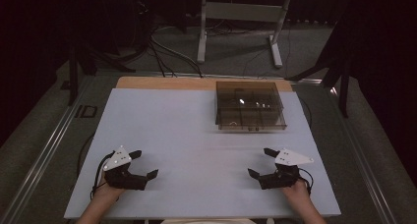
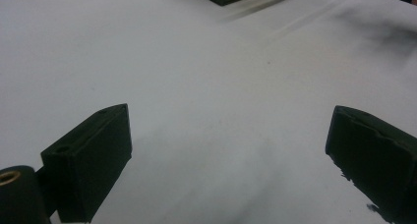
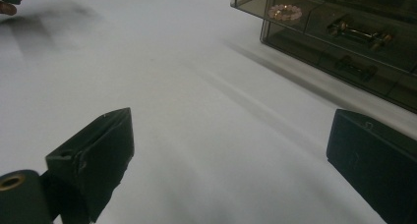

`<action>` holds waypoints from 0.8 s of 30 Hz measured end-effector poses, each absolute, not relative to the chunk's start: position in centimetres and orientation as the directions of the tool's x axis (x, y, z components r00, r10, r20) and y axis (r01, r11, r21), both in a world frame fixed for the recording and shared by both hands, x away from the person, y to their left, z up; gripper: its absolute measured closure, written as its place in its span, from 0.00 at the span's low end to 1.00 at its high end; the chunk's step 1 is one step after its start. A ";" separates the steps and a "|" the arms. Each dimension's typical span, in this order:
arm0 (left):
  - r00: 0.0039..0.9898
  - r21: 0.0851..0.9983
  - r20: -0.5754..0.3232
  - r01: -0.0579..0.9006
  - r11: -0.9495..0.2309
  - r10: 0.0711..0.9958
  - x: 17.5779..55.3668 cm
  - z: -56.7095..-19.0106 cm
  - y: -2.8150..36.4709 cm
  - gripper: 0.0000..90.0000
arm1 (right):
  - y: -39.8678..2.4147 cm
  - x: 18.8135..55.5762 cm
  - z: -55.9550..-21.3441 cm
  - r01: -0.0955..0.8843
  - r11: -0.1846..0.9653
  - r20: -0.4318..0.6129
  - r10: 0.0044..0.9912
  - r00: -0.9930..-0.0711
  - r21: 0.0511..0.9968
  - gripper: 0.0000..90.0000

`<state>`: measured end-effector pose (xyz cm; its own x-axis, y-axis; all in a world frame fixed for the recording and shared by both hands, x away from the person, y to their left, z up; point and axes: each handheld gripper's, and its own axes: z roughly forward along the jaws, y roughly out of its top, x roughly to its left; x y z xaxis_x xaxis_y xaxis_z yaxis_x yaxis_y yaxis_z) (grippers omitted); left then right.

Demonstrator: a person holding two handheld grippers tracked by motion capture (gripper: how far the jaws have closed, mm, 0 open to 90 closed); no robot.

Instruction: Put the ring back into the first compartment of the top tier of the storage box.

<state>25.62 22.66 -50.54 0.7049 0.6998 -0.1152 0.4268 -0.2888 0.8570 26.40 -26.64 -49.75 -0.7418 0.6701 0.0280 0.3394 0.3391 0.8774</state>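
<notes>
Both tongs rest low near the person's edge of the white table [image 1: 187, 150], and by my reading no work has begun. On the left, the left gripper [image 1: 146, 165] has its jaws spread wide with nothing between them, bare table ahead of it. On the right, the right gripper [image 1: 260, 161] is likewise spread apart and empty. Well ahead of that right gripper, and farther off to the right of the left one, stands the smoky clear organizer box [image 1: 251, 106], untouched; its drawers look closed, with a pink bead bracelet [image 3: 283, 11] and metal pieces inside. Reaching, opening and handling all seem left to do.
</notes>
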 end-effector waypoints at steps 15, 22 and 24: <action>0.703 0.862 -0.112 0.421 -0.284 0.703 25.7 -50.7 23.0 0.06 | -26.5 26.4 -49.8 0.339 0.347 0.027 0.663 -0.748 0.875 0.05; 0.706 0.867 -0.106 0.410 -0.282 0.701 25.6 -50.7 22.9 0.06 | -26.4 26.4 -49.9 0.340 0.350 0.027 0.662 -0.749 0.873 0.05; 0.706 0.873 -0.111 0.406 -0.272 0.699 25.6 -50.7 22.9 0.06 | -26.4 26.5 -49.9 0.340 0.351 0.026 0.662 -0.749 0.873 0.05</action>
